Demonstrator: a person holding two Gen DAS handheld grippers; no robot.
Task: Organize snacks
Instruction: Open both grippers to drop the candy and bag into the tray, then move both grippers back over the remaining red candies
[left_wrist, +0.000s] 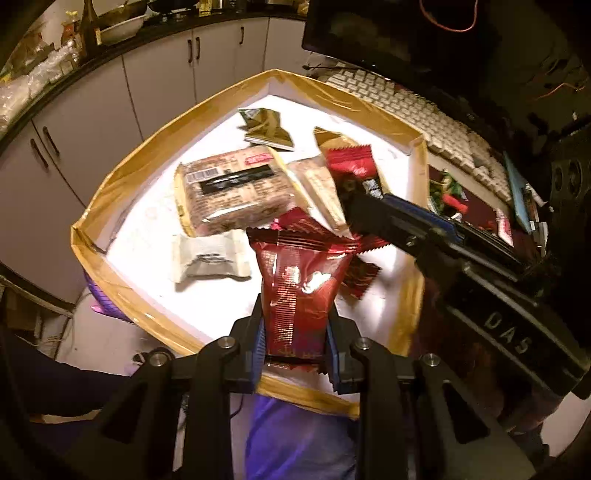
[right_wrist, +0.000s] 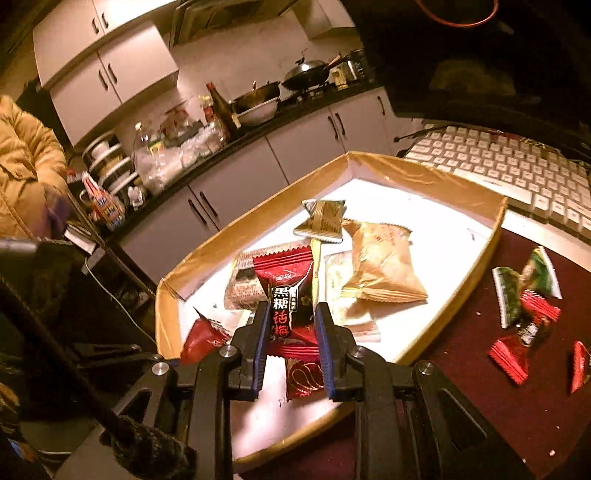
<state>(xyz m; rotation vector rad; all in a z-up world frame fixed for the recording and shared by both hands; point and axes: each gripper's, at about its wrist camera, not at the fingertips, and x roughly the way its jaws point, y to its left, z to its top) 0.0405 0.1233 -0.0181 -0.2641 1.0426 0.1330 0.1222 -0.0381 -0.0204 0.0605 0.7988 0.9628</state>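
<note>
A shallow white tray with a tan taped rim (left_wrist: 122, 173) (right_wrist: 436, 173) holds several snack packs: a large brown cake pack (left_wrist: 232, 188), a white pack (left_wrist: 208, 258), a gold wrapper (left_wrist: 267, 129) and a tan pack (right_wrist: 384, 266). My left gripper (left_wrist: 295, 332) is shut on a dark red snack bag (left_wrist: 301, 280) over the tray's near edge. My right gripper (right_wrist: 291, 325) is shut on a red and black candy packet (right_wrist: 288, 291) above the tray; it shows in the left wrist view (left_wrist: 354, 188) reaching in from the right.
A white keyboard (right_wrist: 517, 173) lies behind the tray. On the dark red mat (right_wrist: 461, 387) to the right lie several loose candies, red (right_wrist: 509, 358) and green (right_wrist: 535, 277). Kitchen cabinets (right_wrist: 295, 147) and a cluttered counter stand beyond.
</note>
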